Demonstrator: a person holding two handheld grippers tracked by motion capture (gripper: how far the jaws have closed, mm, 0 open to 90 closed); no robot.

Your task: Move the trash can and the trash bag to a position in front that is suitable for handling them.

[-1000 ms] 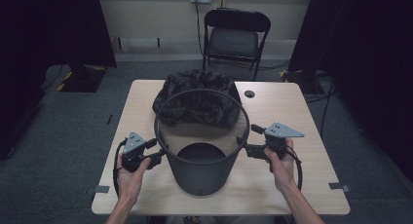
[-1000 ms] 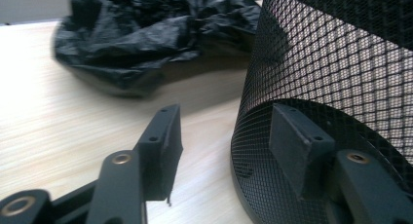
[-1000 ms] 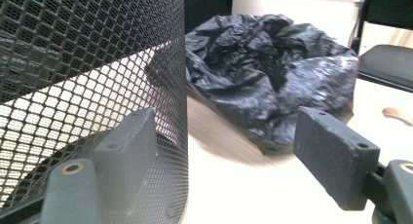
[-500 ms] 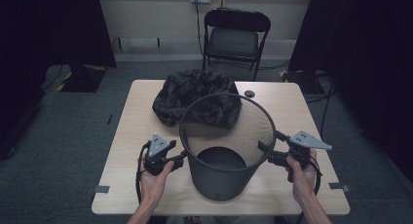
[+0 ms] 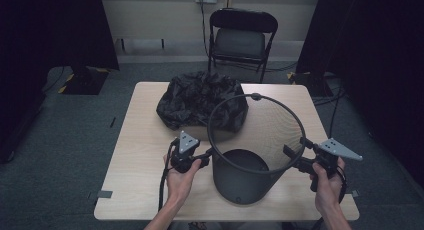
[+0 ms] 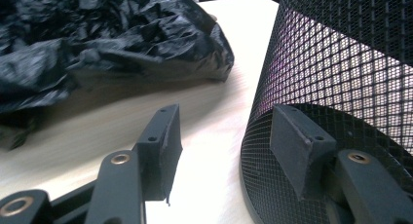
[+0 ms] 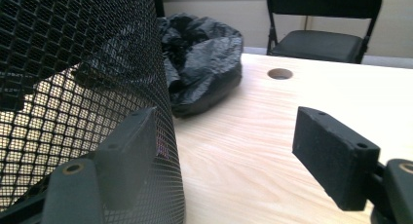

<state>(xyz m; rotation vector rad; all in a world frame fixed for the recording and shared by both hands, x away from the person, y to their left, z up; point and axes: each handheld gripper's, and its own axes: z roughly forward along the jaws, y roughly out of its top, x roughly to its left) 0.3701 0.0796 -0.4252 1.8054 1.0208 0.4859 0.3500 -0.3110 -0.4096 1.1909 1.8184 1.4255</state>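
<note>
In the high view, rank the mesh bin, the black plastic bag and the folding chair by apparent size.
1. mesh bin
2. black plastic bag
3. folding chair: it stands farther off, so its true size is unsure.

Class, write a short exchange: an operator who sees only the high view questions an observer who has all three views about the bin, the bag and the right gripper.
Operator: Does the bin touch the bag?
Observer: No. The left gripper view shows a strip of bare table between the bin and the bag.
Operator: Is the right gripper clamped on the bin?
Observer: No. In its own view the right gripper is open, with one jaw by the mesh and the other well off over the table.
</note>
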